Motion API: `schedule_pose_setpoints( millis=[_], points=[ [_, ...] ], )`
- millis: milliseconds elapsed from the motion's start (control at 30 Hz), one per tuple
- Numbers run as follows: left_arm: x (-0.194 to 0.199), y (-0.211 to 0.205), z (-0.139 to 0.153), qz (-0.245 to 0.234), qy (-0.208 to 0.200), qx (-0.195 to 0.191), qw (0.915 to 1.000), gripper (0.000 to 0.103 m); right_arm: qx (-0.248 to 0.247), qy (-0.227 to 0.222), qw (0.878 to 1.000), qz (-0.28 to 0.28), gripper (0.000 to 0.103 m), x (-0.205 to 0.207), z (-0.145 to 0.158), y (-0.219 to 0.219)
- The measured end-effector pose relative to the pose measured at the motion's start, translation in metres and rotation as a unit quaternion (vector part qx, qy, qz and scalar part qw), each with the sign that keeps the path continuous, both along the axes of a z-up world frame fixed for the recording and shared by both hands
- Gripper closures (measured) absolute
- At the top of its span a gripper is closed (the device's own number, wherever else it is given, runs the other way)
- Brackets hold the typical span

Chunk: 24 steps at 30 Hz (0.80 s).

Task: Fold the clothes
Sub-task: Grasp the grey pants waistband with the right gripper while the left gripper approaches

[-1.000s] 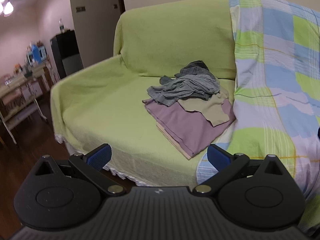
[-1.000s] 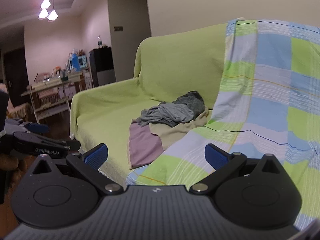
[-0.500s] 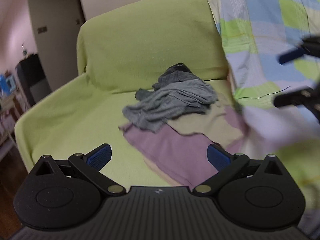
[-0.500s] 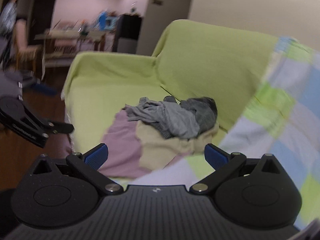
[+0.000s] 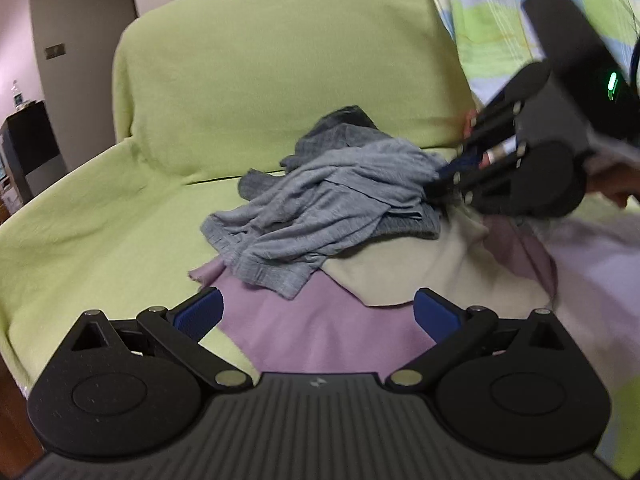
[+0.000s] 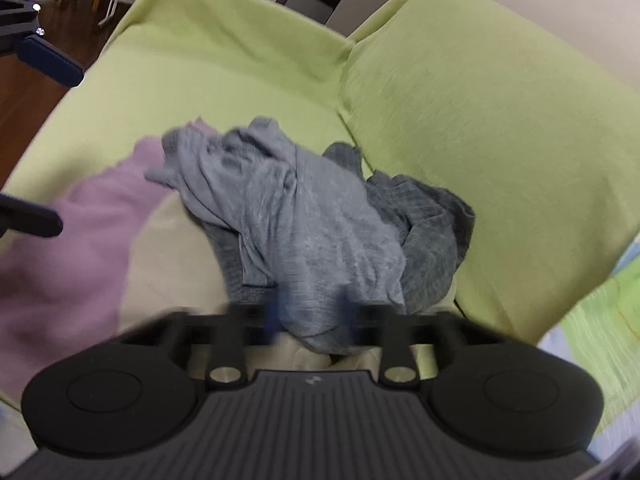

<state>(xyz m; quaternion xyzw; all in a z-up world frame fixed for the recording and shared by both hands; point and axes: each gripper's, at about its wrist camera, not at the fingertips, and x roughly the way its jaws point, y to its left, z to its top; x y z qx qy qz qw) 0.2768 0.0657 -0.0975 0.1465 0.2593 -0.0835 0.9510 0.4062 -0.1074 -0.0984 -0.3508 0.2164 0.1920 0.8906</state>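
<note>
A crumpled light grey garment [image 5: 320, 204] lies on top of a pile on the green sofa [image 5: 280, 60], over a darker grey garment [image 6: 432, 236], a beige one [image 5: 420, 268] and a purple one [image 5: 320, 332]. My left gripper [image 5: 318, 314] is open and empty, hovering just over the purple garment's near edge. My right gripper [image 6: 310, 316] has its jaws close together around the near edge of the light grey garment [image 6: 300, 232]; it also shows in the left wrist view [image 5: 440, 178] at the pile's right side.
A checked blue, green and white blanket [image 5: 500, 20] drapes the sofa's right part. Wooden floor [image 6: 24, 80] and a table with clutter lie left of the sofa. A dark cabinet [image 5: 28, 148] stands by the far wall.
Both grippers have moved in close to the pile. My right gripper has swung over the pile from the right and narrowed from open onto the light grey garment.
</note>
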Motion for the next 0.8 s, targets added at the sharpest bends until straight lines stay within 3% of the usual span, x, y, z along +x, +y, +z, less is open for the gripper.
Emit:
schedule_pose_setpoints(
  millis=[167, 300, 400, 533, 667, 700, 800],
  points=[
    [0.008, -0.005, 0.006, -0.024, -0.026, 0.028, 0.9990, 0.001, 0.042, -0.022, 0.999, 0.004, 0.102, -0.037, 0.031, -0.020],
    [0.007, -0.007, 0.011, -0.039, -0.041, 0.029, 0.9980, 0.001, 0.065, -0.044, 0.997, 0.002, 0.102, -0.071, 0.063, -0.030],
    [0.001, -0.005, 0.010, -0.043, -0.043, 0.021, 0.9979, 0.001, 0.081, -0.053, 0.995, -0.025, 0.102, -0.118, 0.074, -0.052],
    [-0.004, -0.001, 0.005, -0.048, -0.034, 0.018, 0.9981, 0.001, 0.093, -0.034, 0.992, -0.076, 0.102, -0.165, 0.066, -0.084],
    [-0.008, -0.008, -0.003, -0.072, -0.030, 0.049, 0.9958, 0.006, 0.099, -0.010, 0.988, -0.115, 0.102, -0.206, 0.062, -0.106],
    [-0.009, -0.011, -0.005, -0.079, -0.028, 0.058, 0.9948, 0.010, 0.099, 0.000, 0.987, -0.130, 0.102, -0.213, 0.057, -0.115],
    [-0.009, -0.016, -0.009, -0.078, -0.016, 0.065, 0.9947, 0.011, 0.094, 0.015, 0.983, -0.156, 0.102, -0.223, 0.049, -0.130]
  ],
)
